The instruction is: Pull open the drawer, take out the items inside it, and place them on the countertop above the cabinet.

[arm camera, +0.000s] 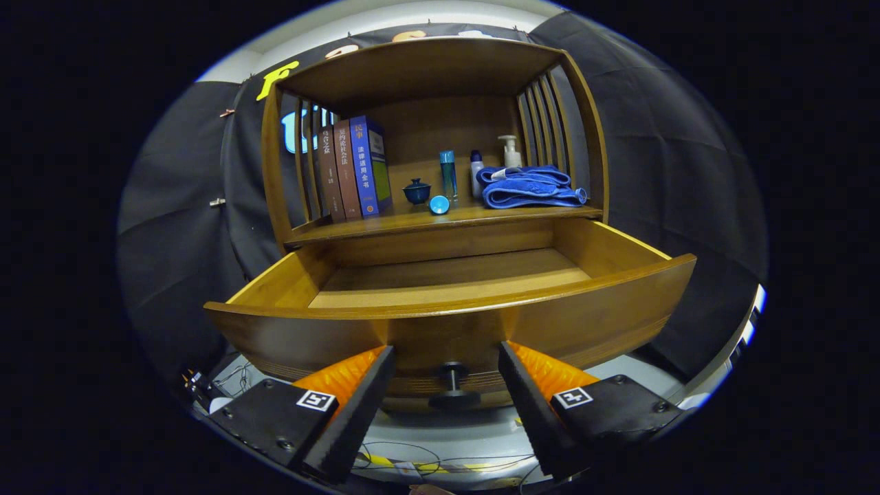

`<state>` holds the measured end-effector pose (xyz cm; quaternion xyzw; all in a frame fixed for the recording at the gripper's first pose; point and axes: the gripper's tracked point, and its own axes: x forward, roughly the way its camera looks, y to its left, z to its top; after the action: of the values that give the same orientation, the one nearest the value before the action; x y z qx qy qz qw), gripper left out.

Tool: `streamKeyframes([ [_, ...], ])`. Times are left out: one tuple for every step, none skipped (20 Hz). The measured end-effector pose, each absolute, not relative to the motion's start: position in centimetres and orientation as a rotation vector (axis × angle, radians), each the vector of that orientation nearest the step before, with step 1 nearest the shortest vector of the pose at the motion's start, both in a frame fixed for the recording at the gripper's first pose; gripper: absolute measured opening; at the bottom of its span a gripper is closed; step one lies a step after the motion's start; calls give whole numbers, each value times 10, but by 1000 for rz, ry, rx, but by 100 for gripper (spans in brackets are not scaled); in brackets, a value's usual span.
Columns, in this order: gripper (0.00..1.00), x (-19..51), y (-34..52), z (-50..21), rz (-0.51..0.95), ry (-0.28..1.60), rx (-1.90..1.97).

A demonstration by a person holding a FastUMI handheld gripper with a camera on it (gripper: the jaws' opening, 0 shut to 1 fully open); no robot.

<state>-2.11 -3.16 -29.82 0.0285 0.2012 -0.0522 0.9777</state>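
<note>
My gripper [447, 354] is spread wide, holding nothing, its two fingers [364, 392] standing either side of the drawer knob [452, 388] without touching it. The knob sits between them, on the front panel of the drawer [584, 302], which is pulled well out of the wooden cabinet [426, 69]. I see bare wood on the drawer's floor; the near part is hidden behind the front panel.

On the countertop [440, 221] above the drawer, three books [354, 168] stand upright at the left end against the slatted side. Near the middle sits a small dark blue lidded cup [416, 191], with a round light-blue object [439, 204] just beside it at the front edge. Behind these stand a tall blue bottle [448, 174] and a white bottle [476, 173]. A folded blue towel [529, 187] lies at the right end, with a pump bottle [509, 151] behind it.
</note>
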Motion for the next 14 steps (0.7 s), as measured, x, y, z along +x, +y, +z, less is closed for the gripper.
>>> streamKeyframes([
  [100,-12,-31,-298,-105,408,69],
  [100,-3,-31,-297,-106,407,78],
  [100,5,-31,-296,-107,407,83],
  [100,14,-31,-292,-107,392,83],
  [100,21,-31,-295,-106,407,80],
  [99,27,-32,-293,-106,407,80],
  [100,37,-33,-293,-105,414,82],
  [99,44,-30,-294,-105,417,83],
  [100,54,-33,-295,-104,418,81],
  [100,61,-33,-297,-103,420,79],
  [100,69,-34,-297,-102,417,77],
  [100,76,-38,-298,-100,415,76],
  [100,83,-38,-299,-98,413,74],
  [100,90,-39,-299,-98,411,70],
])
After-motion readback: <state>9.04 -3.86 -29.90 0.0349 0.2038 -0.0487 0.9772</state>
